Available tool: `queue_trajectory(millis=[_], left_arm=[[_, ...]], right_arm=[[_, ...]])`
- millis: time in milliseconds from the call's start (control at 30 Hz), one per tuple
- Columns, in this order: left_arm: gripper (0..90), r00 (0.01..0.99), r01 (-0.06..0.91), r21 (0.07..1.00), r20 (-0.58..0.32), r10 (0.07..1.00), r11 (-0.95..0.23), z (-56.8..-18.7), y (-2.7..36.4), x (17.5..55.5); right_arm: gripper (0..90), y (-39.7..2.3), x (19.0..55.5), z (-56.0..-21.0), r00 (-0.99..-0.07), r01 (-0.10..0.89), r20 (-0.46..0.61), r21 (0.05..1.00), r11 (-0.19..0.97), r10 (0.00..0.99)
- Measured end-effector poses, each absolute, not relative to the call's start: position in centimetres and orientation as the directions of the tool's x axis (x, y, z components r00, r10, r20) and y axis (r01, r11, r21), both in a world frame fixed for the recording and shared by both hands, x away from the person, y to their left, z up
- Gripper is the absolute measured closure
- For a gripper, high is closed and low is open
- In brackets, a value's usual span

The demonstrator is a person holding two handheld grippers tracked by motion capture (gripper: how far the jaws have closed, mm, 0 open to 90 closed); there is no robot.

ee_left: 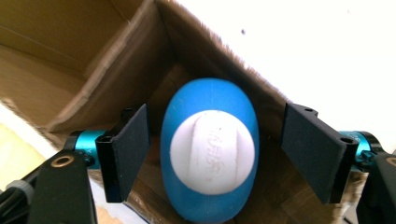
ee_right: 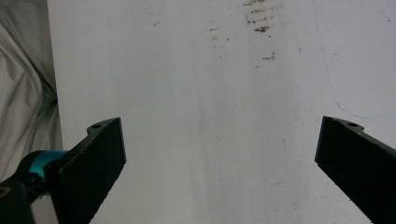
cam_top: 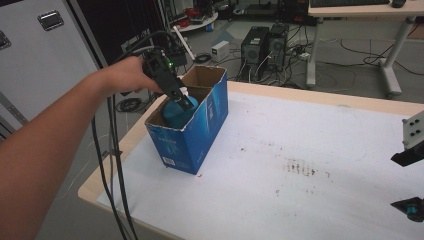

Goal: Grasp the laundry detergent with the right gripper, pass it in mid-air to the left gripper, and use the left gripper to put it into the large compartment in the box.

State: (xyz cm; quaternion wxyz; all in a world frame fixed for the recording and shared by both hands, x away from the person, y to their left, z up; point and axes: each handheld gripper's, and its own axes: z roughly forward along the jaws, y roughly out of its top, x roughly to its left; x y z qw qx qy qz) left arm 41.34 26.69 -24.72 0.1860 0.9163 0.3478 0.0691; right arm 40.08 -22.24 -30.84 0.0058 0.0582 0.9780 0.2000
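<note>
An open-topped blue cardboard box (cam_top: 192, 135) stands near the table's far left corner. Inside it a blue bottle (cam_top: 176, 114) with a white cap (ee_left: 212, 151) stands upright. A hand holds my left gripper (cam_top: 184, 103) tilted down over the box mouth. In the left gripper view it (ee_left: 215, 116) is open, one jaw on each side of the bottle's top with a gap on both sides. My right gripper (cam_top: 395, 182) is at the table's right edge, and it (ee_right: 219, 126) stands wide open over bare white table with nothing between the jaws.
The white table top (cam_top: 280, 200) has brown stains (cam_top: 300, 167) right of centre. The box's brown flaps (ee_left: 56, 56) rise around the bottle. On the floor beyond are two computer towers (cam_top: 265, 47), cables and desk legs (cam_top: 392, 65). A grey case (cam_top: 35, 55) stands at the left.
</note>
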Motion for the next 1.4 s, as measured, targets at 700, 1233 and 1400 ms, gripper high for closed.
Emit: queue_trajectory(millis=[700,1233,1400], left_arm=[[16.0,0.767,0.513,0.579,0.023,0.641,-0.634,-18.4,21.8,40.5],[15.9,0.832,0.428,0.572,0.054,0.553,-0.7,-17.5,16.1,40.9],[10.3,0.852,0.402,0.578,0.048,0.521,-0.71,-17.7,14.7,41.1]], right_arm=[[1.2,-22.7,39.6,-30.2,-0.991,0.119,-0.005,0.411,0.904,0.132],[1.1,-23.0,39.5,-30.0,-0.988,0.134,-0.014,0.424,0.896,0.154],[1.2,-23.2,39.6,-30.0,-0.987,0.139,-0.015,0.429,0.892,0.161]])
